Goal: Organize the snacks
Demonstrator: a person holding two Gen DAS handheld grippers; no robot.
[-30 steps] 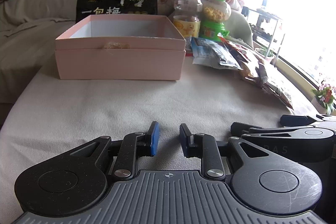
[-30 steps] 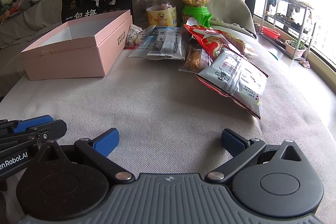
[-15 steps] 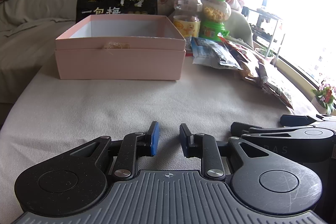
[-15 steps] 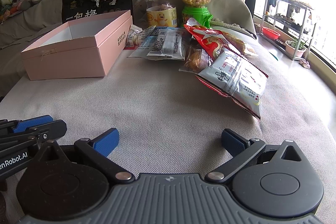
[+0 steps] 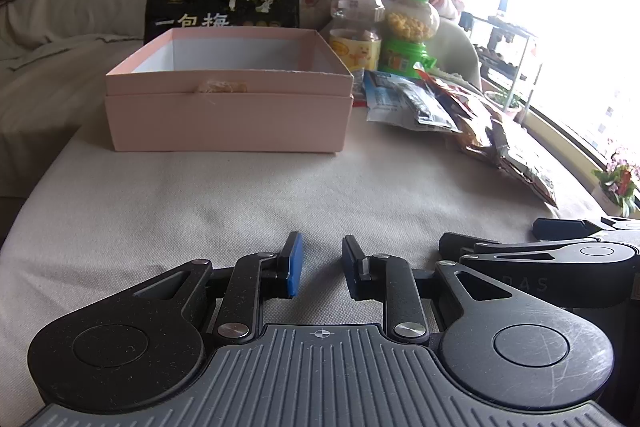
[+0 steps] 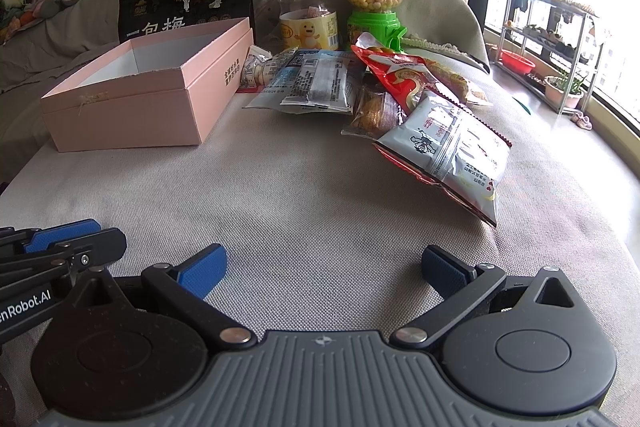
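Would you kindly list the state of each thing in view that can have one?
Pink cardboard box: lid off, looks empty.
Clear plastic jar with red cap: capped, upright.
Green gumball dispenser: upright, holding yellow balls.
White-and-red snack bag: sealed, lying flat beside the pile.
Left tongs: nearly shut, narrow gap, holding nothing.
Right tongs: open wide, empty.

Beige fabric surface [image 6: 320,187] carries pink box [image 6: 132,115], snack packets [image 6: 444,147], jar [image 6: 306,7], candy dispenser [image 6: 374,3]
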